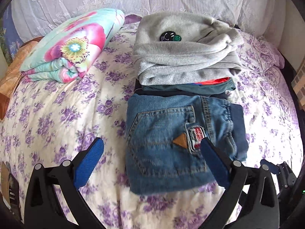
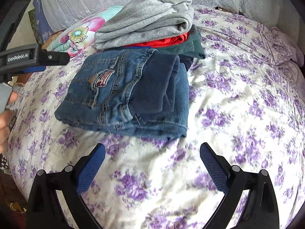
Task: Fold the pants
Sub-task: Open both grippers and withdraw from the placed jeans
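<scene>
**Folded jeans lie free, both grippers wide open**

The jeans (image 1: 183,143) sit folded in a compact packet on the bedspread (image 1: 57,114), at the centre-right of the left wrist view, their far edge tucked against a stack of clothes (image 1: 186,57) topped by a grey sweatshirt.

The left gripper (image 1: 152,148) hangs over the packet's near-left part, spread wide with nothing between its pads; its right finger overlaps the denim in the picture, though contact cannot be told.

The right gripper (image 2: 152,152) is also fully spread and empty, over bare bedspread below the packet's near edge.

In the right wrist view the jeans (image 2: 125,93) lie up and left of that gripper, their long axis running from lower left to upper right.

The left gripper looks nearer, so it seems better placed for any last tidying.

A folded quilt (image 1: 70,45) lies at upper left, well apart.
</scene>
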Motion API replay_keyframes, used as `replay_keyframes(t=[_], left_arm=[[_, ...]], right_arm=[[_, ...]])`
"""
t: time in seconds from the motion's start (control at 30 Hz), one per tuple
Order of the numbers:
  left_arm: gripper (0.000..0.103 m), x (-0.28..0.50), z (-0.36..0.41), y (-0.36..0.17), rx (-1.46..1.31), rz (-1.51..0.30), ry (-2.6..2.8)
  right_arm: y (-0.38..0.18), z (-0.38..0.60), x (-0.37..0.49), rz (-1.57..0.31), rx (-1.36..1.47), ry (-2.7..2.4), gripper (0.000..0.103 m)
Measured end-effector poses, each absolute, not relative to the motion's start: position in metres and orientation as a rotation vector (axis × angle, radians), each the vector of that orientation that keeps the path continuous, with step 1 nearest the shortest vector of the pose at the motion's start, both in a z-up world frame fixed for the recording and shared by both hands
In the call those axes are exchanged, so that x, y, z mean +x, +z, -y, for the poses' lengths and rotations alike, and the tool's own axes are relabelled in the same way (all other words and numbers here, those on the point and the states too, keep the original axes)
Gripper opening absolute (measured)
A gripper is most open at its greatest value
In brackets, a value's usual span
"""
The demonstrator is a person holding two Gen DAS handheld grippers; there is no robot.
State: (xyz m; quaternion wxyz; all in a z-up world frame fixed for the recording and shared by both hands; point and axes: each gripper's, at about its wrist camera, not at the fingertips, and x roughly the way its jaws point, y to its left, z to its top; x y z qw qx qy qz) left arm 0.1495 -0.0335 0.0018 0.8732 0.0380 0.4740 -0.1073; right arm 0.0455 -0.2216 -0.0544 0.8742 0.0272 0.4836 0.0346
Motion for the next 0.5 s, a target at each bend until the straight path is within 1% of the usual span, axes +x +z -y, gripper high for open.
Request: replay_keyframes(t=[0.27, 0.4, 0.5], left_arm=[[0.099, 0.088, 0.035, 0.01, 0.116, -1.01, -0.199], [0.099, 0.066, 0.038, 0.024, 0.12, -0.988, -0.198], [0.099, 0.054, 0.042, 0.041, 0.118, -0.945, -0.203]], right_arm=[[-0.069, 0.217, -0.014, -1.106, 0.031, 0.003, 0.1], [-0.071, 0.211, -0.026, -1.18, -0.082, -0.056, 0.1], [-0.062, 0.208, -0.034, -1.152, -0.154, -0.083, 0.1]])
